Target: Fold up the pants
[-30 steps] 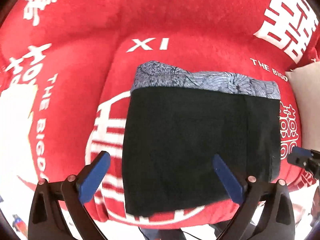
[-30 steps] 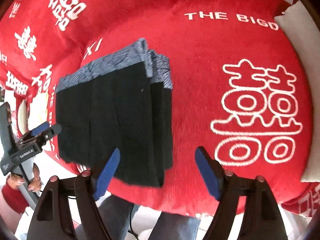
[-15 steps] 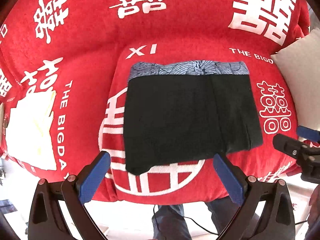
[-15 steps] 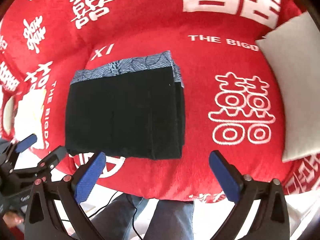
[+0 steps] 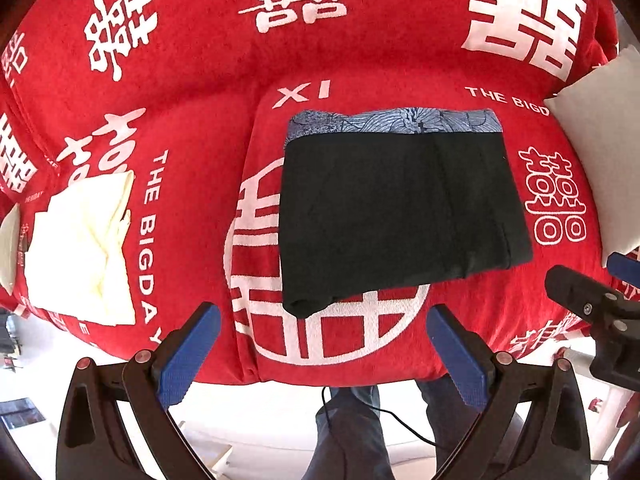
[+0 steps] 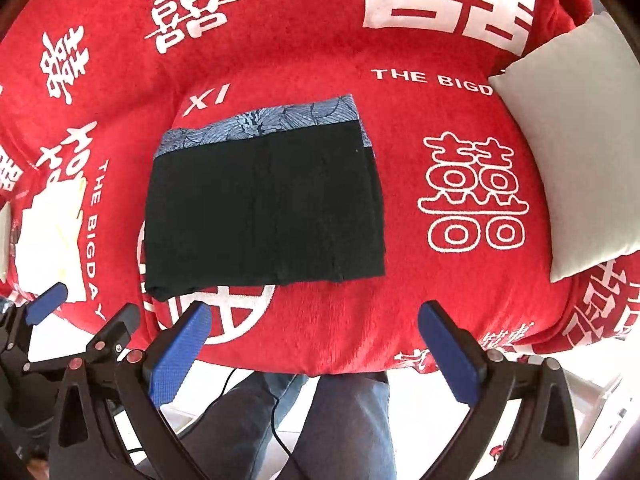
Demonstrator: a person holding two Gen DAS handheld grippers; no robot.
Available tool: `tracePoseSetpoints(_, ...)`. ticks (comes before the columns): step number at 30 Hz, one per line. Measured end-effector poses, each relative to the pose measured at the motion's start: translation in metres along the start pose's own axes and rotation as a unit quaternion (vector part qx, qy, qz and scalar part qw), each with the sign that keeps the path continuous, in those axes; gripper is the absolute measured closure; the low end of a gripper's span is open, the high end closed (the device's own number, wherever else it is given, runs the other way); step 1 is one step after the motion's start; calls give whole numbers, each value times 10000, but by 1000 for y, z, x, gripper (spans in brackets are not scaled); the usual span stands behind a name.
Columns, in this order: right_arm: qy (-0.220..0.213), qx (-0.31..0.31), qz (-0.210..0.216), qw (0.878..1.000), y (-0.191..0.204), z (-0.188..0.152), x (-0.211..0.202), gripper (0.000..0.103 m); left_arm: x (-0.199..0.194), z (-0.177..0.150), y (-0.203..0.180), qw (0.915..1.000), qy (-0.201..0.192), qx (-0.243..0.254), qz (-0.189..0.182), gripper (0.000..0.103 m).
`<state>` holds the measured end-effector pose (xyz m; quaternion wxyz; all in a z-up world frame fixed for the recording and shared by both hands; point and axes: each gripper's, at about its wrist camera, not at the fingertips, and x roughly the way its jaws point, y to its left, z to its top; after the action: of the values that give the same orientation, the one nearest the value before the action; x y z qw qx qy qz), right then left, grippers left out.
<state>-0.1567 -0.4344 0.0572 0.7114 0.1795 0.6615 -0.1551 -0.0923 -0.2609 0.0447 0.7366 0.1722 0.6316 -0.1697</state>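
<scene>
The pants (image 5: 396, 208) lie folded into a flat black rectangle with a blue-grey patterned band along the far edge, on the red sofa seat; they also show in the right wrist view (image 6: 264, 208). My left gripper (image 5: 324, 356) is open and empty, held back from the sofa's front edge, below the pants. My right gripper (image 6: 316, 356) is open and empty, also off the front edge, in front of the pants' right half. The right gripper shows at the right edge of the left wrist view (image 5: 592, 300); the left gripper shows at the left of the right wrist view (image 6: 76, 328).
The red sofa cover (image 5: 360, 40) has white characters. A cream folded cloth (image 5: 80, 248) lies on the seat to the left. A beige cushion (image 6: 576, 140) rests at the right. The person's legs in jeans (image 6: 340, 420) and a thin cable are below the seat edge.
Both grippers have pulled back and up from the pants, so more of the sofa and floor shows. The pants stay folded in place. Both grippers stay open.
</scene>
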Motion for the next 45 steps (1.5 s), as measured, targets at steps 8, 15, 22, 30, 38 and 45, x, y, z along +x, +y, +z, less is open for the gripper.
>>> tracePoseSetpoints(8, -7, 20, -34, 10000, -1, -2, -3, 0, -1, 1, 3, 10000, 40, -88, -10, 0)
tracePoseSetpoints(15, -19, -43, 4, 10000, 0, -2, -5, 0, -3, 1, -1, 10000, 32, -35, -12, 0)
tracePoseSetpoints(22, -23, -9, 39, 10000, -1, 0, -5, 0, -4, 2, -4, 10000, 55, 15, -31, 0)
tracePoseSetpoints(30, -14, -54, 60, 10000, 1, 2, -6, 0, -6, 3, -6, 10000, 34, 17, -30, 0)
tracePoseSetpoints(38, -20, -97, 77, 9999, 7, 3, -6, 0, -6, 3, -5, 10000, 32, 6, -32, 0)
tracePoseSetpoints(45, -8, -108, 73, 9999, 8, 4, -5, 0, -6, 3, -5, 10000, 34, 20, -34, 0)
